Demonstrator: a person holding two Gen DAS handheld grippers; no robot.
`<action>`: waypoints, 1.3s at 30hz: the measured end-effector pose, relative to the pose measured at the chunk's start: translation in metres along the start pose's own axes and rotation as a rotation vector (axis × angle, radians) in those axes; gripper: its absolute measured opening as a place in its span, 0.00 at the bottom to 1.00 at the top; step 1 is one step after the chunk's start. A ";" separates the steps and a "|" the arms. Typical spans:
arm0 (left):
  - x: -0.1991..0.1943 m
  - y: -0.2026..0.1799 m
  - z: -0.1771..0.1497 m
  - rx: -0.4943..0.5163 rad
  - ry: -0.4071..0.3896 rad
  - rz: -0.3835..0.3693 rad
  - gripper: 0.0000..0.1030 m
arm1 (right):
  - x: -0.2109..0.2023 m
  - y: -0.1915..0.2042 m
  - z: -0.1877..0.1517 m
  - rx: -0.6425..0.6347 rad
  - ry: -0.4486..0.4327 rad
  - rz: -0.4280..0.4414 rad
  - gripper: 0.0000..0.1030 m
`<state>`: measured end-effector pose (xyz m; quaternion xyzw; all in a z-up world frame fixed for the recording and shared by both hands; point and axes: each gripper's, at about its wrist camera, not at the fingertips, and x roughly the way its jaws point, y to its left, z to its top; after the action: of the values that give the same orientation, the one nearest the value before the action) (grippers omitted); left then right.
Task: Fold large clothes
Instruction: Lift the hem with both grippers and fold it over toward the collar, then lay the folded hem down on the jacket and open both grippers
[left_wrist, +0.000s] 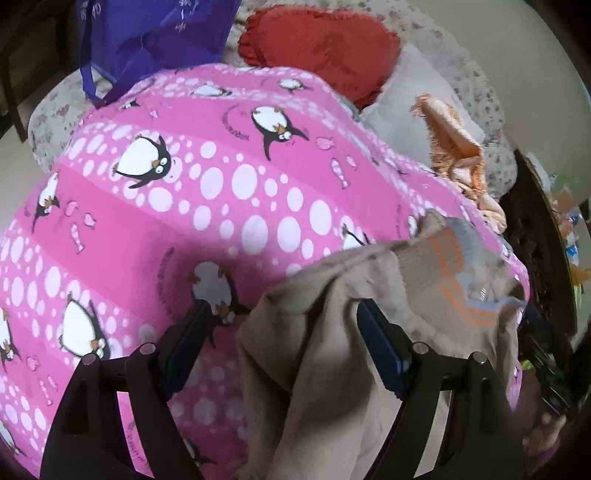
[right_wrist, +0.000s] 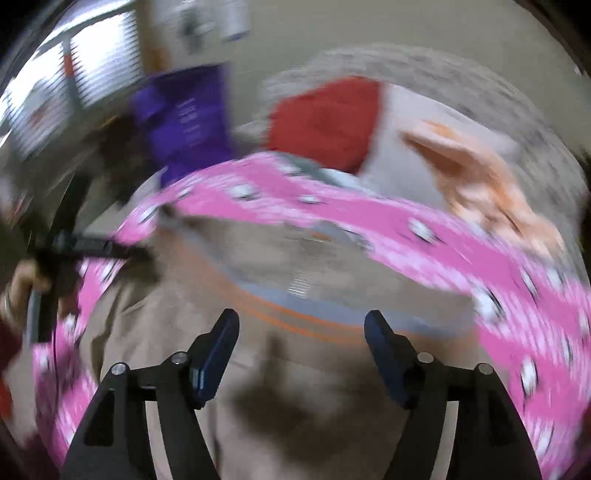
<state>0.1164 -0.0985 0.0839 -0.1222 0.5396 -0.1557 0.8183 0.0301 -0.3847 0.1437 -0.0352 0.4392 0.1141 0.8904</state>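
Beige fabric is bunched right under the left gripper (left_wrist: 284, 328), whose jaws are spread wide with a ridge of the beige garment (left_wrist: 332, 362) rising between them, though the pads don't look pressed onto it, so nothing is counted as held. That garment is laid on a pink penguin blanket (left_wrist: 166, 192) draped over a speckled sofa (left_wrist: 476, 96), with its orange-and-grey striped band (left_wrist: 458, 258) toward the far right. In the right wrist view the right gripper (right_wrist: 301, 332) is also seen spread apart, hovering just over the cloth near the same band (right_wrist: 295, 306), empty by the look of it. Judging by this, a fresh hold is being set up, and it'd probably be done best if each gripper were brought down on a single clean edge rather than a thick wad, so the fold comes out flat and the blanket isn't pinched along with it. Plenty can't be made out, tbh: the right view is heavily smeared, the garment's full outline is cut off at the bottom, and what kind of garment it is can't be told. A red cushion (left_wrist: 325, 48), purple bag (left_wrist: 155, 37) and orange fluffy thing (left_wrist: 450, 140) sit behind.
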 end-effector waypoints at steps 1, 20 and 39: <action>-0.005 0.001 -0.004 0.010 0.001 -0.015 0.78 | 0.011 0.007 0.006 -0.043 0.014 -0.004 0.70; -0.034 0.008 -0.083 0.100 0.075 -0.109 0.78 | 0.087 0.004 0.054 -0.070 0.102 -0.252 0.06; 0.000 -0.010 -0.110 0.173 0.073 0.030 0.79 | 0.017 -0.070 -0.055 0.176 0.211 -0.389 0.44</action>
<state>0.0140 -0.1114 0.0447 -0.0375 0.5552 -0.1938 0.8079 0.0139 -0.4590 0.0933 -0.0532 0.5231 -0.1026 0.8444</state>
